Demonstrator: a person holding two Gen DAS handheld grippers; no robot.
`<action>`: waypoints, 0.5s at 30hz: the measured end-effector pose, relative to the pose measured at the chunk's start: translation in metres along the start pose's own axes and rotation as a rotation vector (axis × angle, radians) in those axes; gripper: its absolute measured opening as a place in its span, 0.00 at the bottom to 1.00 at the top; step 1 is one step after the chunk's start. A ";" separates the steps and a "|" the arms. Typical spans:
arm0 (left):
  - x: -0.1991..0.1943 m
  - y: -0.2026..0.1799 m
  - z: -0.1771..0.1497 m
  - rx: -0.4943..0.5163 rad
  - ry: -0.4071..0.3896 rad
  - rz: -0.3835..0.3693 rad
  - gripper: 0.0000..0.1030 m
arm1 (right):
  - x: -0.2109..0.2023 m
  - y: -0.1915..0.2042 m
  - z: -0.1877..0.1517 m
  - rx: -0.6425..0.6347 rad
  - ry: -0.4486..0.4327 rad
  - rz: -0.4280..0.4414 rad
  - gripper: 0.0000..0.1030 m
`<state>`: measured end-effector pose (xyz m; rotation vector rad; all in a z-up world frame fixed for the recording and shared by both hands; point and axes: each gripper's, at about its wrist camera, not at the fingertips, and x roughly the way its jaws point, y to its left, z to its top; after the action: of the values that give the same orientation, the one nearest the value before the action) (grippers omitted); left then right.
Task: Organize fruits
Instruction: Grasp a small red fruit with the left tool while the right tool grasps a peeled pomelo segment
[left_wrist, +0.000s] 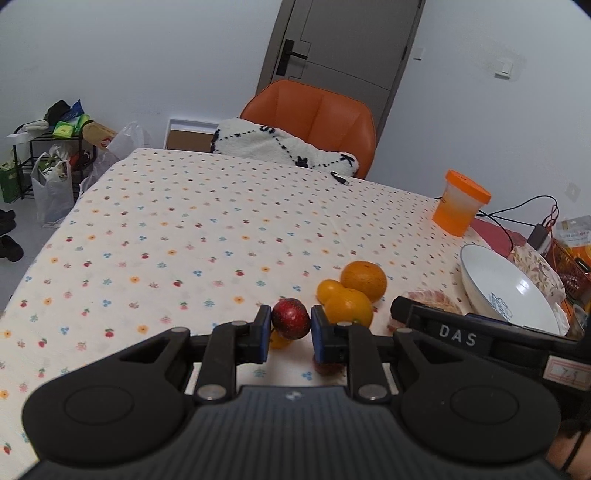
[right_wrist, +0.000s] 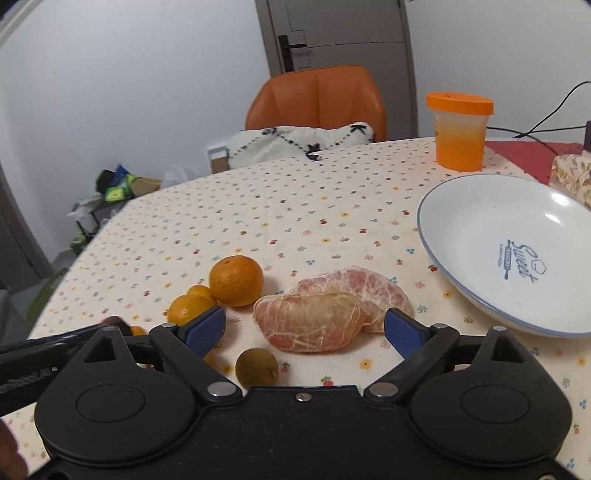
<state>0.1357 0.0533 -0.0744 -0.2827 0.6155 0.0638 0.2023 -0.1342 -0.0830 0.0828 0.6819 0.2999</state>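
Note:
My left gripper (left_wrist: 291, 324) is shut on a small dark red fruit (left_wrist: 291, 319), held just above the tablecloth. Behind it lie a large orange (left_wrist: 364, 280) and two smaller oranges (left_wrist: 348, 308). My right gripper (right_wrist: 304, 326) is open, its blue pads on either side of two peeled pomelo segments (right_wrist: 314, 319) that lie on the cloth, not touching them. A small brownish-green fruit (right_wrist: 256, 366) lies near the right gripper's body. The large orange (right_wrist: 237, 280) and small oranges (right_wrist: 188, 308) sit to the left. A white bowl (right_wrist: 480, 218) stands empty at the right.
An orange-lidded jar (right_wrist: 460, 131) stands at the table's far right, with cables and a patterned box (right_wrist: 570, 177) beyond. An orange chair (left_wrist: 314, 114) with a white cushion (left_wrist: 284, 147) stands at the far edge. The right gripper's arm (left_wrist: 480, 338) crosses the left view.

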 end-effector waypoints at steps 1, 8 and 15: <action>0.000 0.001 0.000 -0.002 0.001 0.002 0.20 | 0.002 0.002 0.000 -0.002 -0.005 -0.015 0.91; 0.003 0.007 -0.001 -0.017 0.009 0.000 0.21 | 0.013 0.015 -0.001 -0.044 -0.017 -0.128 0.91; 0.003 0.004 -0.001 -0.011 0.004 0.000 0.21 | 0.016 0.021 -0.009 -0.093 -0.029 -0.174 0.80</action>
<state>0.1372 0.0567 -0.0784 -0.2935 0.6193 0.0661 0.2038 -0.1100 -0.0960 -0.0608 0.6409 0.1630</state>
